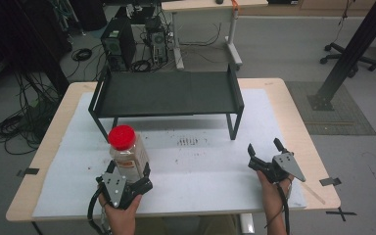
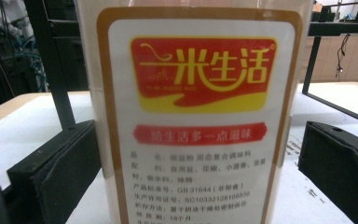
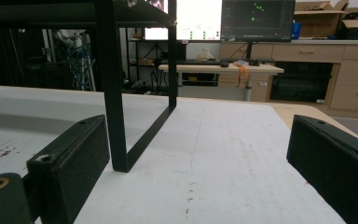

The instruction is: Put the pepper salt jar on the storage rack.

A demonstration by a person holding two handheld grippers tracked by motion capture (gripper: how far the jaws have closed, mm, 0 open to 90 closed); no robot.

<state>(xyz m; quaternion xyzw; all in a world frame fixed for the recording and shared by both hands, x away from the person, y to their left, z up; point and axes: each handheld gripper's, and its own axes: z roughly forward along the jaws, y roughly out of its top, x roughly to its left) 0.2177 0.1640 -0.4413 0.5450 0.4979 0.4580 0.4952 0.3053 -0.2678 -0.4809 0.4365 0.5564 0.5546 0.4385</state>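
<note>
Seasoning jar [image 1: 127, 152] with a red lid stands upright on the table's [image 1: 274, 93] white mat, directly between the wide-spread jaws of the left tool [image 1: 127, 180], not yet gripped. The right tool [image 1: 267, 152], also spread and holding nothing, rests well apart; a black rack [image 1: 166, 93] stands beyond.

Jar [image 1: 129, 159] between the left jaws: clear plastic, glossy paper label [image 2: 198, 116], red plastic lid [image 1: 122, 136]. Jaw pads: matt black.
</note>
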